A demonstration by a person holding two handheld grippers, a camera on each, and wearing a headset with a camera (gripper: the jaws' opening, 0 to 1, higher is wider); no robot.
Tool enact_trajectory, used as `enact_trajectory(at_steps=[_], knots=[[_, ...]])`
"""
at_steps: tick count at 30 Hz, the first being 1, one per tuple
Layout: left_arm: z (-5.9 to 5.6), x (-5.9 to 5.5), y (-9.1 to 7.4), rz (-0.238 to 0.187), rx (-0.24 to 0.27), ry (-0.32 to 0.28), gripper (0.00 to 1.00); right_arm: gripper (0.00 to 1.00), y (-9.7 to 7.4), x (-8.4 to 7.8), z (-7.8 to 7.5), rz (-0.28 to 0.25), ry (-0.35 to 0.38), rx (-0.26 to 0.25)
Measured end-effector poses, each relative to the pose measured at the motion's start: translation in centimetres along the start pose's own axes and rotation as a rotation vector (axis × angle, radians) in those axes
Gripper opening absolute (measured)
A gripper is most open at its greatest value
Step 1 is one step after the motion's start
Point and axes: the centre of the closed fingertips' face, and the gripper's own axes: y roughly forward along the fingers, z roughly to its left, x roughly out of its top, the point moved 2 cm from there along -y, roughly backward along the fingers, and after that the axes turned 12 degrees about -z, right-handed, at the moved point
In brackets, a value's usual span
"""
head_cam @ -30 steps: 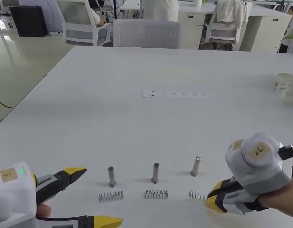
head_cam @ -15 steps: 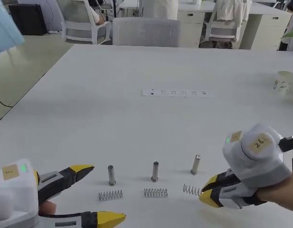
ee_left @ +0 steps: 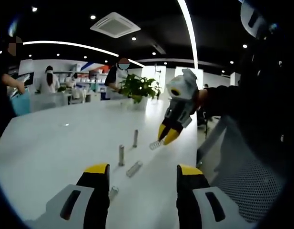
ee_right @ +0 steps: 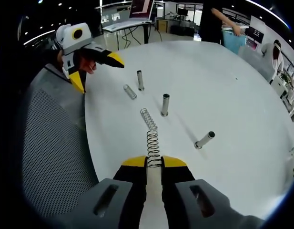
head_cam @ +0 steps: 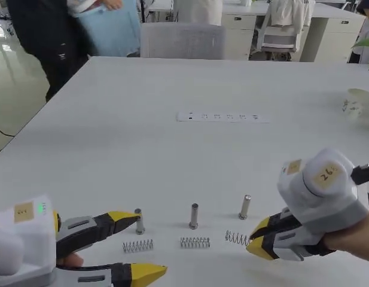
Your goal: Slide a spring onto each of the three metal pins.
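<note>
right gripper (ee_right: 154,164) — now pinching one end of the rightmost spring (ee_right: 152,143), moved off its earlier spot near the table (head_cam: 172,155) front edge | left gripper (ee_left: 143,174) spread wide | next: thread onto rightmost pin (head_cam: 244,207) — none seated yet

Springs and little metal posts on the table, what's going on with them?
A person works at a white table with a handheld claw in each hand. The right claw is shut on one end of the rightmost spring, close to the right pin. The left claw is open near the left pin. Those two pins and the middle pin stand upright and bare. The left spring and middle spring lie on the table in front of them.
</note>
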Motion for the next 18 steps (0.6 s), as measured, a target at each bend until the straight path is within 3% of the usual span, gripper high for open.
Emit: enact_trajectory(at_steps=[18], knots=[[-0.9,0.3,2.0,0.039,-0.122,0.028,0.43,0.08,-0.4,1.6,1.3,-0.008,-0.042,0.051]])
